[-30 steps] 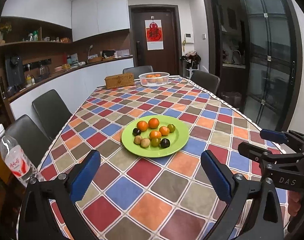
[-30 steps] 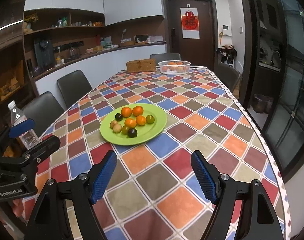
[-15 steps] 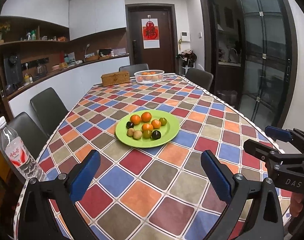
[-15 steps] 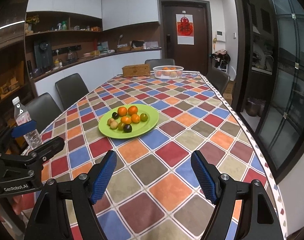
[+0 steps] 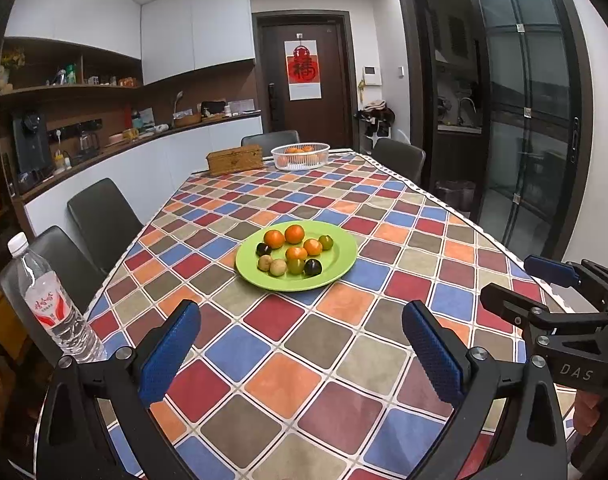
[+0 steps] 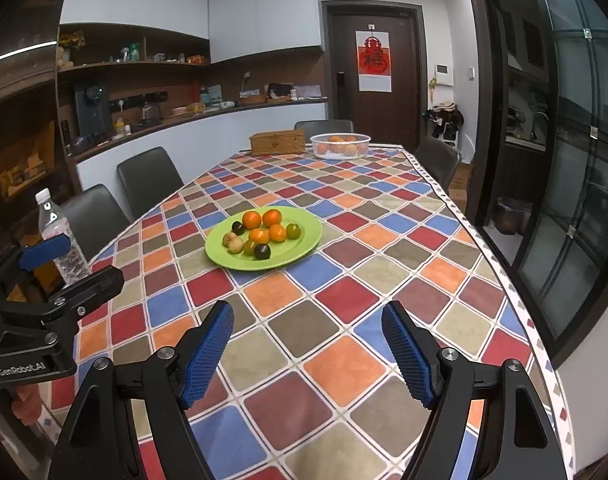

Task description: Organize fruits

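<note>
A green plate (image 5: 340, 258) sits mid-table on the checked cloth and holds several small fruits: oranges (image 5: 294, 234), green ones (image 5: 326, 242), dark plums (image 5: 313, 267) and pale brown ones (image 5: 278, 267). It also shows in the right wrist view (image 6: 308, 240). My left gripper (image 5: 302, 344) is open and empty, well short of the plate near the table's front. My right gripper (image 6: 308, 344) is open and empty beside it. Each gripper shows at the edge of the other's view.
A white basket of oranges (image 5: 301, 156) and a wicker box (image 5: 235, 160) stand at the table's far end. A water bottle (image 5: 50, 304) stands at the front left corner. Dark chairs (image 5: 102, 220) line the left side; a glass door is on the right.
Both grippers have pulled back and risen from the plate, which now looks smaller and farther away. Both stay open.
</note>
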Demonstrator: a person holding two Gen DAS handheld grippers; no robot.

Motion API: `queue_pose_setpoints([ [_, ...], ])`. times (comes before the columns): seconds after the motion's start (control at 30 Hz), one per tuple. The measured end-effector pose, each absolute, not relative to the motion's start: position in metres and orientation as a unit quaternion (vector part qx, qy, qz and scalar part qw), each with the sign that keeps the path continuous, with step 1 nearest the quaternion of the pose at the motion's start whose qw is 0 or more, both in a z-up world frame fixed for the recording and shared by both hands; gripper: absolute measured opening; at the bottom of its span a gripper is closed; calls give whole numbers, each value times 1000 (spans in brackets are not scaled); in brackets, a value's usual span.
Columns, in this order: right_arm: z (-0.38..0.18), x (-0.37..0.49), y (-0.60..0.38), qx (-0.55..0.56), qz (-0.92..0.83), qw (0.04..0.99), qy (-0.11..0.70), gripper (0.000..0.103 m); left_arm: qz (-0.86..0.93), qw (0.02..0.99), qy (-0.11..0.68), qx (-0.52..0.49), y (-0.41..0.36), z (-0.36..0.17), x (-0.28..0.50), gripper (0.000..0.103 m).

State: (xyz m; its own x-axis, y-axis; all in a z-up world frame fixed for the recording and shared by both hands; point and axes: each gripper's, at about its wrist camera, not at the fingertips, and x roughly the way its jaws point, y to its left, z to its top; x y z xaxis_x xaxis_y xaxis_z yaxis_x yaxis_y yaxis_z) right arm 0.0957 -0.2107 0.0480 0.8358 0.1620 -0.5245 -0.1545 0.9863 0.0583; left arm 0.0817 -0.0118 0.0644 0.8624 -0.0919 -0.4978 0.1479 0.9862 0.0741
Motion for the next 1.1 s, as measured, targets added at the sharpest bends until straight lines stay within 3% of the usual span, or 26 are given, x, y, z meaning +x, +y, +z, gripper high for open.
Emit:
queue_pose_setpoints([
  [1.1, 43, 87, -209, 16, 93, 956, 278, 77, -45, 965, 252, 60, -15, 68, 66, 103],
])
